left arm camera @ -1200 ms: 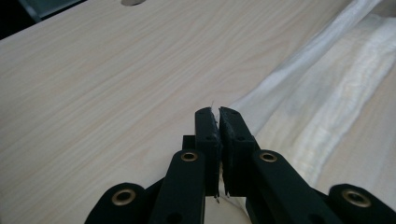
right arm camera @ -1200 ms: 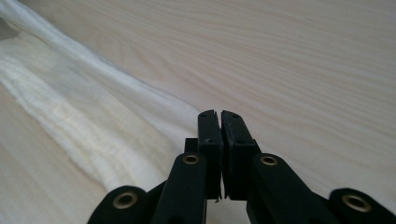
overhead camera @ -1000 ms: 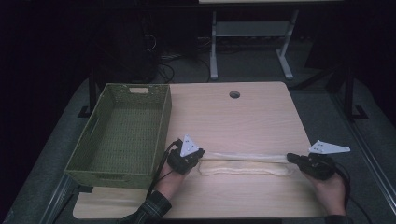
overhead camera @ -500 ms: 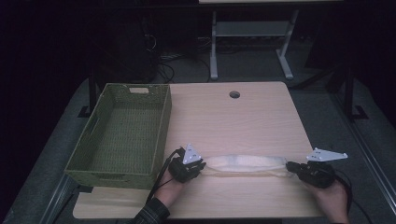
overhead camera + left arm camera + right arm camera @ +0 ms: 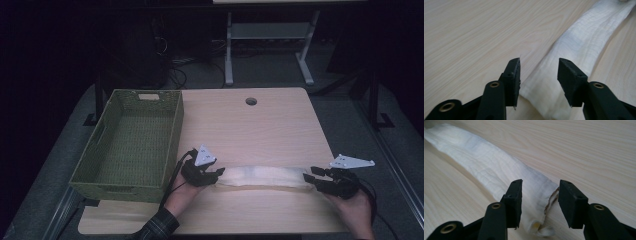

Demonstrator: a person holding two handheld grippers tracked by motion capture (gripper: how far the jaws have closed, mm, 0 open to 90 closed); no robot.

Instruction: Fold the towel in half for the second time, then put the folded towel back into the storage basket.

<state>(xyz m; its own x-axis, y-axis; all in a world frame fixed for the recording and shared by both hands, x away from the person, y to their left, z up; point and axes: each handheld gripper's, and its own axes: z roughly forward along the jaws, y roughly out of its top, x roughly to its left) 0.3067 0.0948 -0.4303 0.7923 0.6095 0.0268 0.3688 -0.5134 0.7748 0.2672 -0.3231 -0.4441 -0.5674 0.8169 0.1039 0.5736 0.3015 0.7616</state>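
A long, folded strip of white cloth (image 5: 265, 176) lies flat across the front of the wooden table (image 5: 250, 130). My left gripper (image 5: 220, 172) is at its left end and my right gripper (image 5: 307, 177) at its right end. In the left gripper view the left gripper (image 5: 539, 67) stands open over the cloth (image 5: 579, 42), whose end lies loose between the jaws. In the right gripper view the right gripper (image 5: 540, 188) is also open, with the cloth's (image 5: 486, 167) frayed end between the jaws and unpressed. Both pairs of jaws have just been opening.
A green woven basket (image 5: 175, 130) stands at the table's left side, close to my left hand. A round cable hole (image 5: 251, 101) is near the far edge. Beyond the table stand a dark floor and a desk frame (image 5: 270, 40).
The cloth, held taut between both shut grippers a second ago, now rests on the table. Both hands came down toward the front edge and both jaws opened off it.
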